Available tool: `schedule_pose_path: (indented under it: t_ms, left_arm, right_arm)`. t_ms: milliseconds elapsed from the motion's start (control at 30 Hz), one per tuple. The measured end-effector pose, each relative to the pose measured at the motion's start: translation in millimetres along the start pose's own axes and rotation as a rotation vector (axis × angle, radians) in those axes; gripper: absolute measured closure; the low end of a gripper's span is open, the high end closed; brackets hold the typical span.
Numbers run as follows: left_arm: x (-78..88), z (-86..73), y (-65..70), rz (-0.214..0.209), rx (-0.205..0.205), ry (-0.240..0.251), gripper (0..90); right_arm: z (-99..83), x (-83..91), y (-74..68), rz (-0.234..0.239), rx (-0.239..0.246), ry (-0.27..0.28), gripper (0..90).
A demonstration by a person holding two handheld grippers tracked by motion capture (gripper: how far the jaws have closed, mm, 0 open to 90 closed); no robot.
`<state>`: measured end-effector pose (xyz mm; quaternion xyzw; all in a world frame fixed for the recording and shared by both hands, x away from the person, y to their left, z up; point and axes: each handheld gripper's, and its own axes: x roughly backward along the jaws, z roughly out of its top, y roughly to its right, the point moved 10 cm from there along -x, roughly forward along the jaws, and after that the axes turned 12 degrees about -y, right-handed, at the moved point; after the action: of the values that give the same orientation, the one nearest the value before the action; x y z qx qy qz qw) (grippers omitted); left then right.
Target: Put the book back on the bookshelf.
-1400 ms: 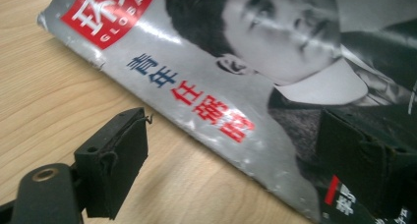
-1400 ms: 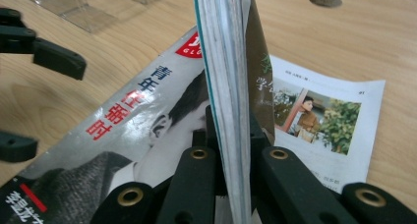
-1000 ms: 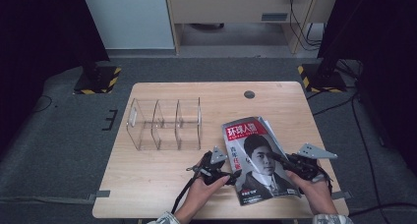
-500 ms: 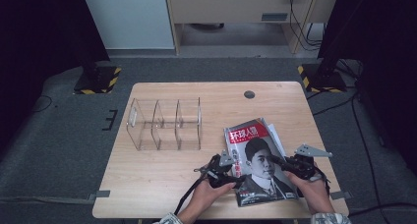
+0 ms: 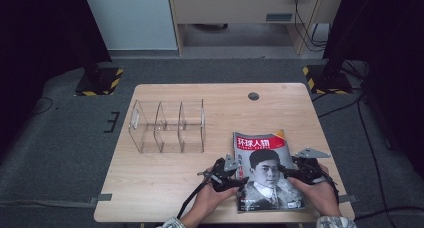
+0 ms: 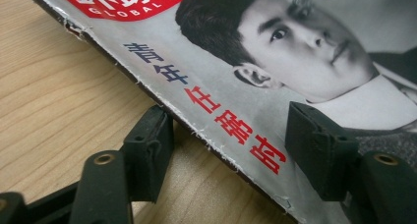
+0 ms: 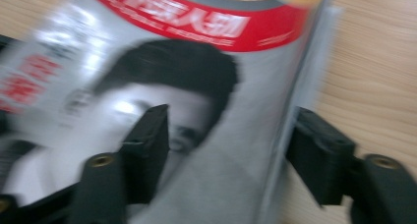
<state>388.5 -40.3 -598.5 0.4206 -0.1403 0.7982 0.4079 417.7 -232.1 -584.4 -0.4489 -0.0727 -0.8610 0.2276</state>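
My left gripper [image 5: 235, 174] and right gripper [image 5: 295, 172] — black jaws with brass screws, grey three-cornered plates, trailing black cables — plus patterned sleeve cuffs.

The magazine [image 5: 267, 170], glossy with a red masthead and a portrait cover, lies flat, its opposite edges between each gripper's parted jaws.

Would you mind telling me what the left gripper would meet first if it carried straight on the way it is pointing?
Most likely the magazine: the left gripper points across its worn edge, one jaw over the cover, the other over the table. Its jaws have just been closing; whether they touch it yet I cannot tell.
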Motion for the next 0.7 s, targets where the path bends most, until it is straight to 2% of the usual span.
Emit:
schedule_pose_path:
  t_ms: [67,167,200,267,300,400,467,500,700]
  left_arm:
    - [-0.2,-0.3,0.4,0.012,-0.012,-0.004,36.5]
    - [-0.4,-0.4,0.6,0.016,-0.016,-0.005,36.4]
    - [-0.4,-0.3,0.6,0.016,-0.015,-0.005,36.4]
    - [-0.4,-0.4,0.6,0.017,-0.016,-0.006,36.4]
    - [-0.4,-0.4,0.6,0.017,-0.016,-0.006,36.4]
    - [-0.3,-0.4,0.5,0.016,-0.015,-0.005,36.4]
    - [-0.3,-0.4,0.6,0.017,-0.016,-0.006,36.4]
    - [-0.3,-0.3,0.5,0.015,-0.015,-0.005,36.4]
    - [-0.3,-0.3,0.5,0.015,-0.015,-0.005,36.4]
  right_arm:
    - [-3.1,1.4,7.0,-0.014,-0.021,0.004,22.4]
    - [-6.0,2.2,10.4,-0.022,-0.03,-0.005,19.8]
    - [-6.2,2.2,10.5,-0.018,-0.043,-0.004,18.4]
    - [-6.1,1.2,9.5,-0.007,-0.037,-0.007,15.7]
    - [-7.1,-1.3,5.2,0.02,-0.034,-0.02,13.0]
    - [-9.7,-3.2,1.4,0.039,-0.012,-0.039,13.2]
    - [-12.1,-3.7,-2.2,0.057,-0.012,-0.056,18.1]
    - [-14.2,-4.5,-4.2,0.064,0.003,-0.07,22.1]
    - [-17.2,-6.7,-3.5,0.041,0.017,-0.083,24.8]
